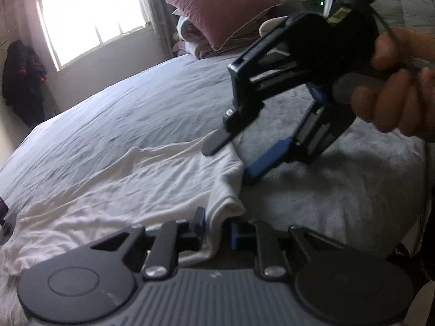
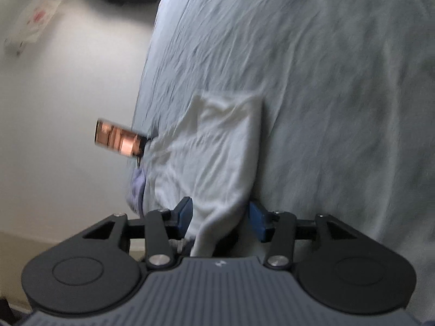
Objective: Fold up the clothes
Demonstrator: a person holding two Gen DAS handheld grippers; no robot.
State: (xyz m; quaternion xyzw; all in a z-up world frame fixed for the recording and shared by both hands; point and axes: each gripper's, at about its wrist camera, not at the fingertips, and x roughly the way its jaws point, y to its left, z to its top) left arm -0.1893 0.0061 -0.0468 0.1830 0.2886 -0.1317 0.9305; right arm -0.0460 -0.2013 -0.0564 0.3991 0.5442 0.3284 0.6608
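One white garment (image 1: 141, 190) lies mostly flat on bed (image 1: 136, 103), approx. no fold done yet. Left gripper (image 1: 217, 228) jaws pinch its corner; right gripper (image 2: 221, 217) jaws half-open, cloth loose between.

Bright window (image 1: 92, 16), grey bed (image 1: 136, 108), maroon pillow (image 1: 223, 8)

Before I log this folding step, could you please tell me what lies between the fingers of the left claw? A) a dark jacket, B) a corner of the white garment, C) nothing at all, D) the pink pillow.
B: in the left wrist view a folded corner of the white garment sits pinched between the fingers of the left claw, on the grey bedsheet.
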